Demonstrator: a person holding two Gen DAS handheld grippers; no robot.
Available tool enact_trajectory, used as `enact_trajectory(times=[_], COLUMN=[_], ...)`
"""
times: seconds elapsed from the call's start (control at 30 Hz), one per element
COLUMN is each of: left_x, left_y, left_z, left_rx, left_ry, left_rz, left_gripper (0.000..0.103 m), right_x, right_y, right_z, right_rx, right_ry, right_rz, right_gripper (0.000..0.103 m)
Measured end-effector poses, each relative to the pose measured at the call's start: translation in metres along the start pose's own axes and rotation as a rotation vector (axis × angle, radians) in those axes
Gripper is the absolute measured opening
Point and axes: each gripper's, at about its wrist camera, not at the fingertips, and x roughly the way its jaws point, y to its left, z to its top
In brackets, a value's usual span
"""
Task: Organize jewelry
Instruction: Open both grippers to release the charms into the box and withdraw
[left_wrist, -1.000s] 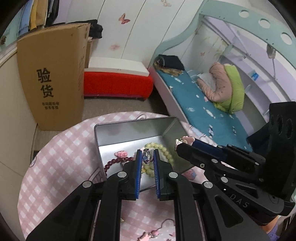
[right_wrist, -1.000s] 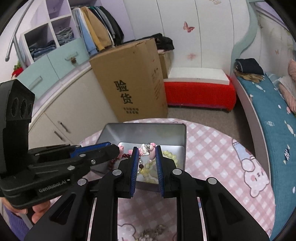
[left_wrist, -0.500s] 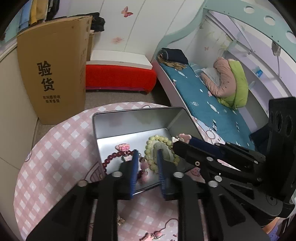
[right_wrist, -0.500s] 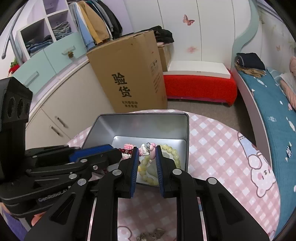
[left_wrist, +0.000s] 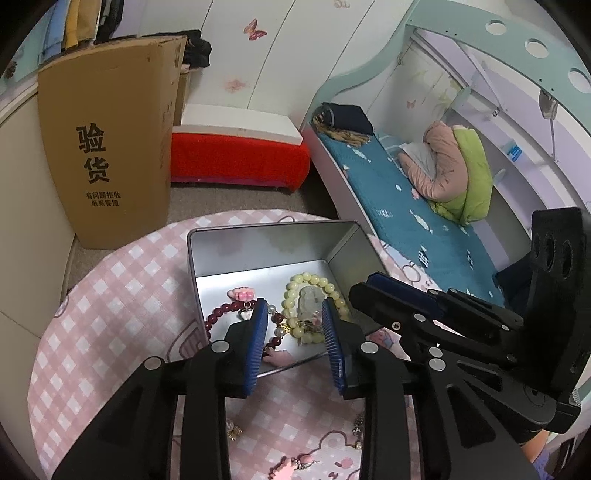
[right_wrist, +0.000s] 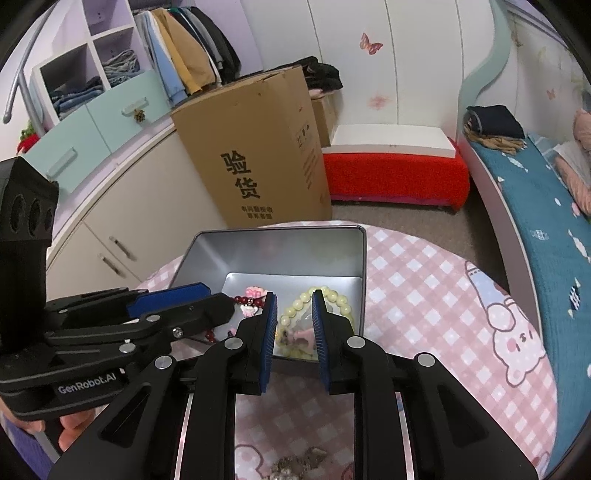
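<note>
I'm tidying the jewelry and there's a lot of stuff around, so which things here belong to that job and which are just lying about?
Part of the job:
- metal tin
- dark red bead bracelet
- pale yellow bead bracelet
- pink charm
- loose trinkets on the table

Just lying about:
- cardboard box
- red bench
- bed
- hanging clothes

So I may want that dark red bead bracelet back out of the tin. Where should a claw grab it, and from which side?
Probably from straight above: the dark red bead bracelet lies flat on the floor of the tin, whose upright walls block any sideways approach. Pinch the far-left arc of beads, which lies bare; the other end crowds the pale yellow bracelet and small charms.
</note>
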Motion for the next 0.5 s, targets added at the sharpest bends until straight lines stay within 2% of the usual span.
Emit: enact_trajectory(times=[0.03, 0.07, 0.13, 0.23, 0.27, 0.33, 0.5], left_x=[-0.004, -0.009, -0.02, -0.041, -0.047, -0.061, -0.078], left_y=[-0.001, -0.002, -0.005, -0.01, -0.013, -0.017, -0.024], left_z=[-0.001, -0.002, -0.005, -0.013, -0.016, -0.025, -0.056], left_rx=[0.0, -0.001, 0.002, 0.016, 0.025, 0.036, 0.068], left_ry=[-0.009, -0.023, -0.052, -0.099, -0.119, -0.167, -0.211], left_rz=[0.003, 0.009, 0.019, 0.058, 0.074, 0.12, 0.191], left_gripper=[0.039, 0.044, 0.046, 0.05, 0.057, 0.062, 0.062], right_x=[-0.004, -0.009, -0.023, -0.044, -0.049, -0.064, -0.091], right_y=[0.0, 0.001, 0.002, 0.004, 0.005, 0.007, 0.008], right_z=[-0.001, -0.002, -0.005, -0.011, -0.012, -0.02, -0.047], right_rx=[-0.002, -0.003, -0.003, -0.016, -0.02, -0.03, -0.039], right_ry=[-0.006, -0.016, -0.044, -0.074, -0.081, -0.1, -0.122], right_rz=[-0.005, -0.009, -0.027, -0.044, -0.051, -0.066, -0.091], right_gripper=[0.022, 0.031, 0.044, 0.044, 0.045, 0.048, 0.053])
